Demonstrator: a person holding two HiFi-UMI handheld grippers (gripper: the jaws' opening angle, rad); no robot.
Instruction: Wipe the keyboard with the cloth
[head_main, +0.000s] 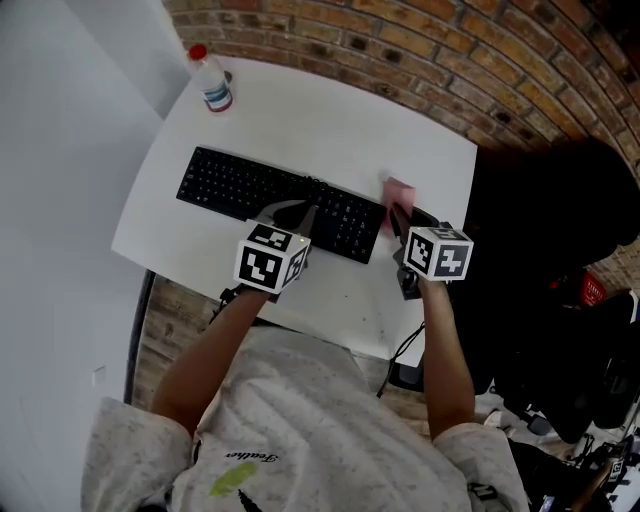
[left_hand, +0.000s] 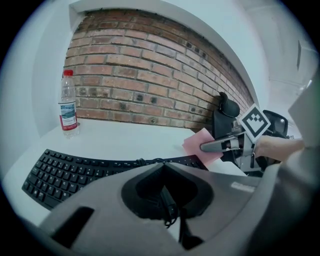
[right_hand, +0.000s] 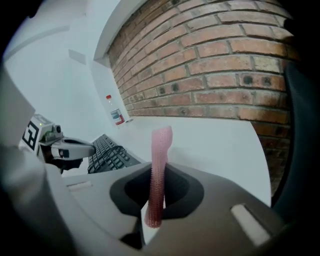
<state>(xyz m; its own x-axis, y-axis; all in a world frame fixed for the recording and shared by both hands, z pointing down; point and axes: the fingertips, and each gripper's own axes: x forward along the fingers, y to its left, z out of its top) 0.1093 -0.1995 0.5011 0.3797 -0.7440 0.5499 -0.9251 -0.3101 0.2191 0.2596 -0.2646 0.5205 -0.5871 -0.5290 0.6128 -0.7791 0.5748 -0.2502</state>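
Holding thin pink textured cloth (right_hand: 160, 160) pinched edge-up in right gripper (right_hand: 159, 200) just beyond right end of long black keyboard (head_main: 270, 195), with left gripper (left_hand: 165, 167) pressed together, empty, over keys; wiping seemingly unstarted, next needing cloth lowered flat onto keys.

The person wears a pale speckled T-shirt (head_main: 300, 420); left gripper (head_main: 298, 209) and right gripper (head_main: 397, 214) each carry a black-and-white marker cube (head_main: 270, 258).

A black keyboard (head_main: 280, 203) lies slantwise on the white table (head_main: 330, 110); the pink cloth (head_main: 400, 190), pinched upright in the right gripper (head_main: 397, 214), seems just off its right end.
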